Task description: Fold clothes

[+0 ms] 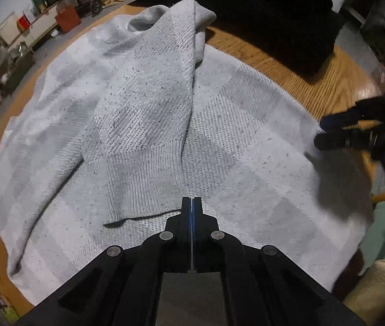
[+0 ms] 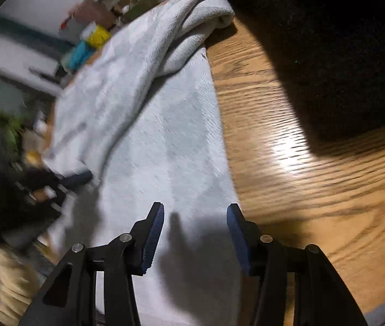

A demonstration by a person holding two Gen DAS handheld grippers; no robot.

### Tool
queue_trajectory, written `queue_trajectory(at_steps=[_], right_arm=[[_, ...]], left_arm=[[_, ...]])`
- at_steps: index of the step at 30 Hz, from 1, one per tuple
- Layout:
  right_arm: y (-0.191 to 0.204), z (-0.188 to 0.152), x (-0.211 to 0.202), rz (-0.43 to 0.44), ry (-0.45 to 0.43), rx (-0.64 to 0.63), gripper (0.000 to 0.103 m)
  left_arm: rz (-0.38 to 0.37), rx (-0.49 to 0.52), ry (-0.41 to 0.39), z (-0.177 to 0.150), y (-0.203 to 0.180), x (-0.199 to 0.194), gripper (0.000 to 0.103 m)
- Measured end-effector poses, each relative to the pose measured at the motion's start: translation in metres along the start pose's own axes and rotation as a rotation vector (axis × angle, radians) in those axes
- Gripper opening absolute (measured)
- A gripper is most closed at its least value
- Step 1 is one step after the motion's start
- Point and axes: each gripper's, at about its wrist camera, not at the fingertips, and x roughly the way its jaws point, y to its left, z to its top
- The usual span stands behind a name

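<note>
The right gripper fills the bottom of the frame, its two black fingers spread apart, blue ribbed pads facing each other across bare cloth. Between and ahead of them lies a pale grey knitted sweater, spread on a wooden table; its straight edge runs up the frame from just beside the right-hand finger. Toward the upper middle a sleeve lies folded over the body, its cuff bunched near the top. The fingers' shadow falls on the cloth. A large dark mass covers the upper right. At the left edge the other gripper shows blurred, against the sweater's side.
</note>
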Motion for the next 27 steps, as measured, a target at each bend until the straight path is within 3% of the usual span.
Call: queue_trajectory(at_steps=[4, 8, 14, 18, 23, 25, 27], right_arm=[[0.023, -0.021, 0.003, -0.164, 0.026, -0.202, 0.043], [0.041, -0.039, 0.008, -0.217, 0.039, -0.336, 0.038], [0.043, -0.044, 0.009, -0.214, 0.029, -0.356, 0.040], [0.047, -0.045, 0.009, -0.209, 0.020, -0.362, 0.044], [0.051, -0.045, 0.008, -0.203, 0.010, -0.369, 0.051], [0.053, -0.046, 0.007, -0.201, 0.006, -0.372, 0.052], [0.055, -0.045, 0.007, -0.201, 0.004, -0.371, 0.052]], left_arm=[[0.008, -0.024, 0.042, 0.014, 0.009, 0.018, 0.001], [0.009, -0.037, 0.065, 0.026, 0.013, 0.036, 0.002], [0.053, 0.033, 0.055, 0.044, 0.019, 0.057, 0.010], [-0.007, 0.032, -0.009, 0.048, 0.035, 0.064, 0.011], [-0.173, -0.098, -0.107, 0.049, 0.071, 0.075, 0.011], [-0.176, -0.114, -0.128, 0.053, 0.073, 0.079, 0.012], [-0.179, -0.129, -0.148, 0.056, 0.076, 0.083, 0.019]])
